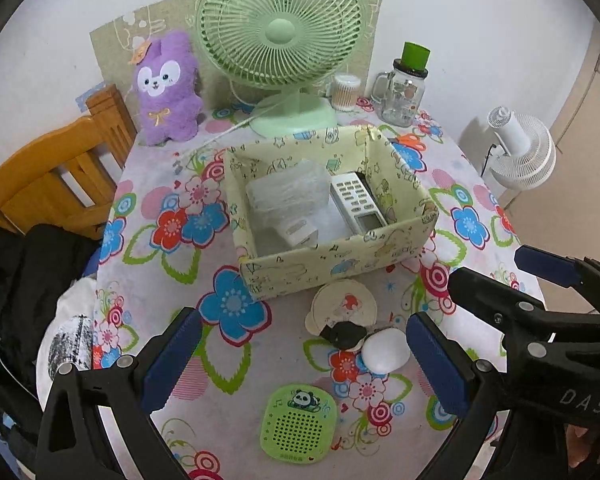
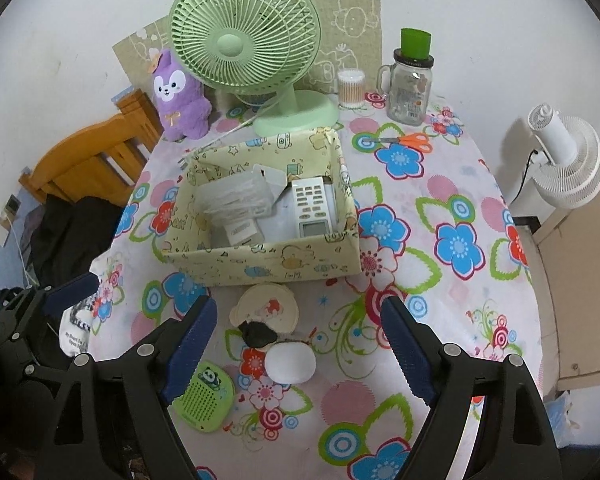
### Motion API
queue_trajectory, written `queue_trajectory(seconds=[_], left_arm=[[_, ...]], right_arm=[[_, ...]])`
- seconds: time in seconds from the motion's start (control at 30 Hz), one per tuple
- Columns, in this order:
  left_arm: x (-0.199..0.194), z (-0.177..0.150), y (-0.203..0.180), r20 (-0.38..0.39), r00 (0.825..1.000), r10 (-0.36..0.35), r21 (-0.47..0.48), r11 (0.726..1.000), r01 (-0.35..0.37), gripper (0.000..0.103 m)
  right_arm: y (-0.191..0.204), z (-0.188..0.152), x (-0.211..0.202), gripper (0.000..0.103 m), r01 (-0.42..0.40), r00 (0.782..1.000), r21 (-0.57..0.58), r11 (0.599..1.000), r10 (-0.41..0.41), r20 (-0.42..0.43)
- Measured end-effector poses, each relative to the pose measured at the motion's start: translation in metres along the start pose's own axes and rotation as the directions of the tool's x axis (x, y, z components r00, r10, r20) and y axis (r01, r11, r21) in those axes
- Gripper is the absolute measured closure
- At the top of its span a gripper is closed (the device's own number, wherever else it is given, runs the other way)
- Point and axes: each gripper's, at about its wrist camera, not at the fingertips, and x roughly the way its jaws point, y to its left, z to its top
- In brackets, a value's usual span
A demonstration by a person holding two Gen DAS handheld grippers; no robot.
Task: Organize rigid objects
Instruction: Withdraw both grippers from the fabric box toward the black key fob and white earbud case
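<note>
Two grippers held over the counter [image 2: 440,184], left gripper [image 1: 300,364] and right gripper [image 2: 300,354] with fingers spread, nothing pinched, green speaker [image 1: 298,424], white case [image 1: 385,350] and round disc [image 1: 342,306] laid before the box [image 1: 328,268], remote [image 1: 358,200] kept inside.

Box [image 2: 260,264] mid-table, holding remote [image 2: 314,208] at 3 o'clock and charger [image 2: 242,232] at 6. Behind, at 12: fan [image 2: 246,44]; plush [image 2: 180,96] at 10, jar [image 2: 410,92] at 2. Before box, at 6: round disc [image 2: 266,308], then egg-shaped case [image 2: 290,364]; speaker [image 2: 204,400] at 7.
</note>
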Motion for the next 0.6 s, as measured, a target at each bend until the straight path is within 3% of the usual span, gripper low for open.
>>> queue_trajectory(seconds=[0.4,0.6], left_arm=[[0.033,-0.021,0.007,-0.093,0.995,0.019,-0.006,1.0,-0.02,0.0],[0.046,-0.033,0.01,-0.098,0.995,0.011,-0.007,1.0,-0.012,0.002]], right_arm=[[0.002,-0.019,0.019,0.017,0.009,1.0,-0.012,1.0,-0.009,-0.011],[0.0,-0.026,0.034,0.017,0.017,1.0,-0.019,1.0,-0.017,-0.019]])
